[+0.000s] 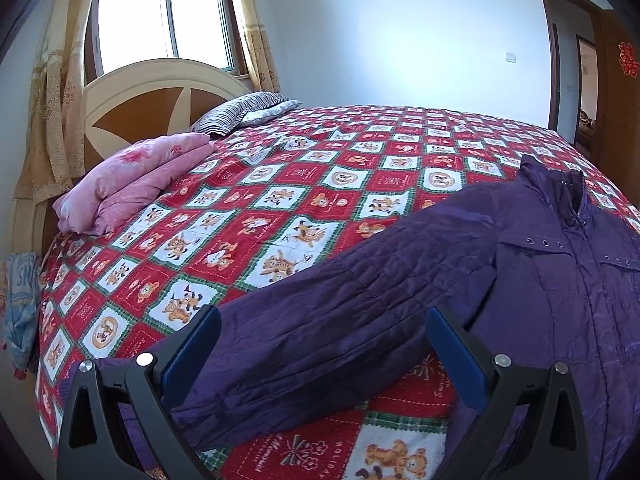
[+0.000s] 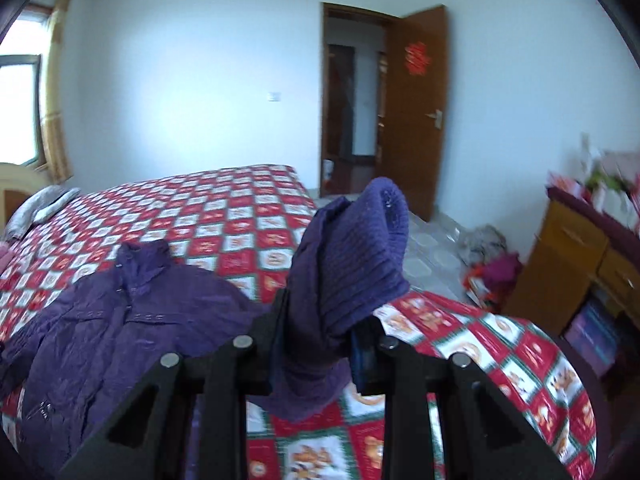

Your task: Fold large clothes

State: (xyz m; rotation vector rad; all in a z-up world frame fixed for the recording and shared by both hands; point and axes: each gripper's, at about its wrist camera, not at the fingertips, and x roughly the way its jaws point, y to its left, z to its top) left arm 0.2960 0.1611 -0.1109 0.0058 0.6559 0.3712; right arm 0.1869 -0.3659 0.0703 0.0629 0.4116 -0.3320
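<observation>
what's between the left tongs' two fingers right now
In the left wrist view, the purple jacket's sleeve lies across the gap, with the left tongs open around it.

Purple jacket (image 1: 560,280) of crinkled, faintly shiny quilted cloth, ribbed knit cuff (image 2: 360,248), soft printed bedspread (image 1: 280,184)

1. The left gripper (image 1: 322,344) has two matte black arms with triangular cut-outs.
2. Flat blue pads (image 1: 188,354) line the inner faces of its fingers.
3. Round silver screw heads sit on each arm's joints.
4. The right gripper (image 2: 320,332) has the same black build, with silver screw heads and triangular openings near the lens; a strip of blue pad shows on its right finger.
</observation>
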